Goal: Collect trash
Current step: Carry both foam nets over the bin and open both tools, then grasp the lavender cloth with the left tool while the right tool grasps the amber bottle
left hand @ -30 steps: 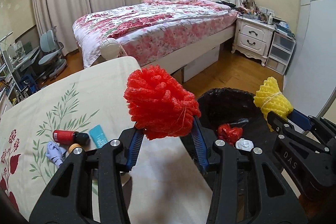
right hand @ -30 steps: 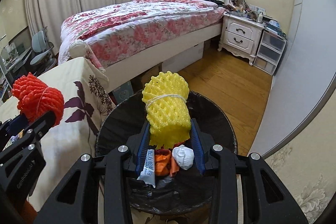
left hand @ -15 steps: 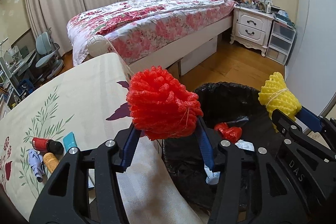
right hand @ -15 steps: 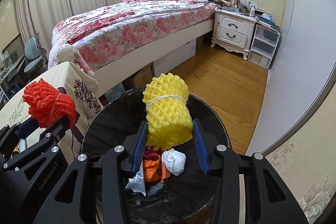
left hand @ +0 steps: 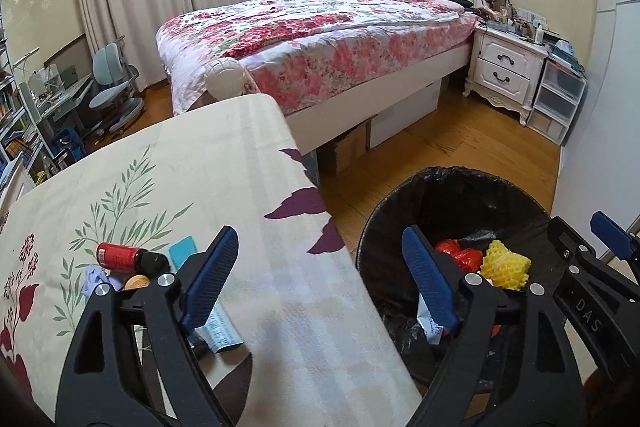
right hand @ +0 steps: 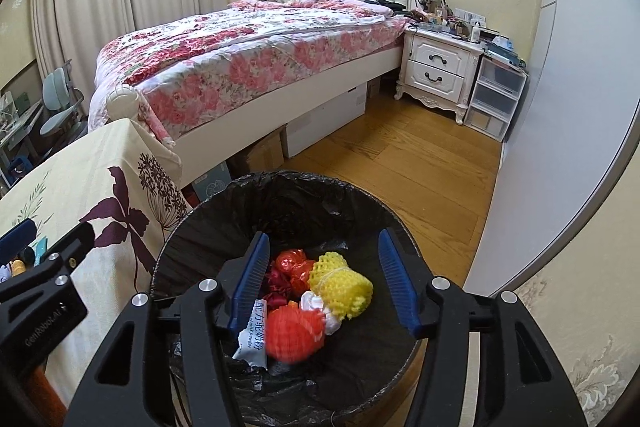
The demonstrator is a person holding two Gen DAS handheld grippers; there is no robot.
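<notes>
Jaws are standing wide apart on both grippers now, with nothing between them, where half a second ago each was clamping a foam net. The right gripper [right hand: 322, 281] is hanging over the bin [right hand: 180, 227], and the yellow net [right hand: 344, 287] is lying inside at centre frame, beside the red net [right hand: 294, 333], which is blurring as if it is only now settling. So both drops are looking done, and the job is turning back to what is waiting on the table.

The left gripper [left hand: 318, 285] is straddling the table [left hand: 200, 163] edge and the bin, which is filling the lower right of its view. Just past its left finger, at lower left, a white sachet [left hand: 222, 331] is lying flat on the cloth, half hidden. A little further up are a red bottle [left hand: 120, 255] with a dark cap lying on its side, a teal card [left hand: 182, 251], a crumpled lilac scrap [left hand: 94, 279] and something round and orange that I cannot make out.

The nets are soft, open-mesh foam, each tied at the waist, so they are bulging at both ends. The bin liner is thin, glossy black plastic, wrinkling over the round rim; red crumpled wrappers [right hand: 292, 265], a white wad [right hand: 316, 303] and a printed packet [right hand: 252, 339] are sitting beneath. Beyond, in the upper frame, a floral quilt is covering the bed [right hand: 248, 59].
</notes>
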